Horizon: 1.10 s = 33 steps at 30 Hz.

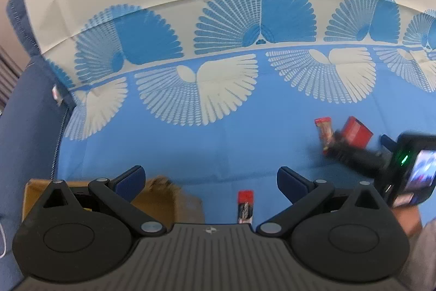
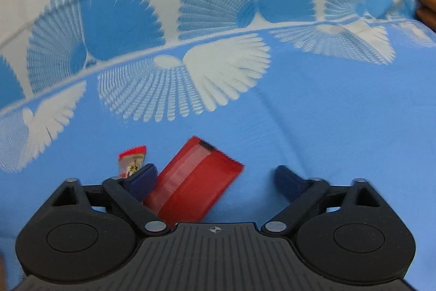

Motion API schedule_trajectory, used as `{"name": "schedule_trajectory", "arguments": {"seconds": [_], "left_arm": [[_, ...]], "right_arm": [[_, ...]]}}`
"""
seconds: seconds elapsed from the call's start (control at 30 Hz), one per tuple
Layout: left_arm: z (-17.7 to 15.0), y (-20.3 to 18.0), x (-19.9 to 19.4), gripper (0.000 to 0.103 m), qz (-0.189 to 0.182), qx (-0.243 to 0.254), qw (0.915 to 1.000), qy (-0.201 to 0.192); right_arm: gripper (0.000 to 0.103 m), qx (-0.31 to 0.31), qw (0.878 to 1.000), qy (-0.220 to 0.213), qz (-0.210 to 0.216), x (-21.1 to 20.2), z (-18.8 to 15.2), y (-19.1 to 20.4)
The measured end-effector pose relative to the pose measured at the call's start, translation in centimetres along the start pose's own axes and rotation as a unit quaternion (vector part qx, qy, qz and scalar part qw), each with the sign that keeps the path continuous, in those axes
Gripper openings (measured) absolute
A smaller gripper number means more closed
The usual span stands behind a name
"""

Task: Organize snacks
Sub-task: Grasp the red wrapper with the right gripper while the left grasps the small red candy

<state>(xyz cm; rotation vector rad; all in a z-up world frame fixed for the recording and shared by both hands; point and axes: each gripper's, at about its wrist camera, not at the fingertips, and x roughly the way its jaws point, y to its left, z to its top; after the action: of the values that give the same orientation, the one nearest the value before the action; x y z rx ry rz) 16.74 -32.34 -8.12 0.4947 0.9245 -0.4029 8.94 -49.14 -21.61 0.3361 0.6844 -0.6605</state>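
Both tools are released: the right tool gapes over a red snack packet at lower centre; the left tool hovers above a small snack bar on the blue cloth.

Legible text: none in either view.

- Small red snack packet, lower centre of the left wrist view: dark print, too blurred to read.
- Red-topped snack packet, lower left of the right wrist view: dark mark, unreadable.
- Red pouch, lower centre of the right wrist view: no lettering can be made out.
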Motion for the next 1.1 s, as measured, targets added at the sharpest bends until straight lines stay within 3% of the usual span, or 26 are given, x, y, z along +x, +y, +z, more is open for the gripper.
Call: {"name": "schedule_trajectory", "arguments": {"seconds": [0.1, 0.23, 0.33, 0.5, 0.63, 0.7, 0.9, 0.93, 0.97, 1.0, 1.03, 1.1], "left_arm": [[1.1, -1.5, 1.6, 0.103, -0.022, 0.001, 0.9997, 0.007], [2.4, -4.6, 5.0, 0.103, -0.053, 0.009, 0.9984, 0.016], [3.2, -7.6, 8.8, 0.103, -0.076, 0.038, 0.9958, 0.034], [4.3, -11.0, 14.9, 0.103, -0.116, 0.051, 0.9877, 0.091], [4.6, -13.1, 18.3, 0.103, -0.134, 0.065, 0.9788, 0.14], [4.7, -13.4, 17.9, 0.103, -0.13, 0.069, 0.983, 0.109], [3.6, -13.3, 17.4, 0.103, -0.127, 0.072, 0.9849, 0.093], [3.5, -13.2, 17.1, 0.097, -0.126, 0.076, 0.9845, 0.095], [3.4, -13.1, 16.5, 0.072, -0.131, 0.077, 0.9845, 0.089], [3.2, -12.8, 15.5, 0.05, -0.138, 0.071, 0.9848, 0.077], [2.9, -12.6, 14.7, 0.02, -0.144, 0.066, 0.9848, 0.072], [2.0, -12.1, 13.6, 0.019, -0.144, 0.048, 0.9857, 0.073]], "right_arm": [[0.102, -0.067, 0.997, -0.022, -0.009, -0.4, -0.9, 0.4], [0.102, -0.006, 0.999, -0.019, -0.045, -2.5, -1.6, -3.7], [0.103, -0.036, 0.999, -0.029, -0.016, -3.0, -1.9, -5.6], [0.103, -0.124, 0.991, -0.013, 0.045, -1.9, -0.4, -2.9], [0.103, -0.134, 0.987, -0.011, 0.091, -0.6, 0.6, -3.7], [0.103, -0.132, 0.986, -0.029, 0.094, -0.1, 0.4, -3.7], [0.103, -0.132, 0.986, -0.043, 0.093, 0.1, 0.2, -3.6], [0.102, -0.133, 0.986, -0.041, 0.089, 0.0, 0.1, -3.5], [0.091, -0.13, 0.987, -0.037, 0.088, -0.4, 0.1, -3.3], [0.059, -0.128, 0.987, -0.036, 0.092, -1.0, 0.1, -3.1], [0.047, -0.126, 0.987, -0.034, 0.09, -1.7, 0.1, -2.7], [0.045, -0.12, 0.989, -0.017, 0.079, -2.7, -0.3, -2.0]]}}
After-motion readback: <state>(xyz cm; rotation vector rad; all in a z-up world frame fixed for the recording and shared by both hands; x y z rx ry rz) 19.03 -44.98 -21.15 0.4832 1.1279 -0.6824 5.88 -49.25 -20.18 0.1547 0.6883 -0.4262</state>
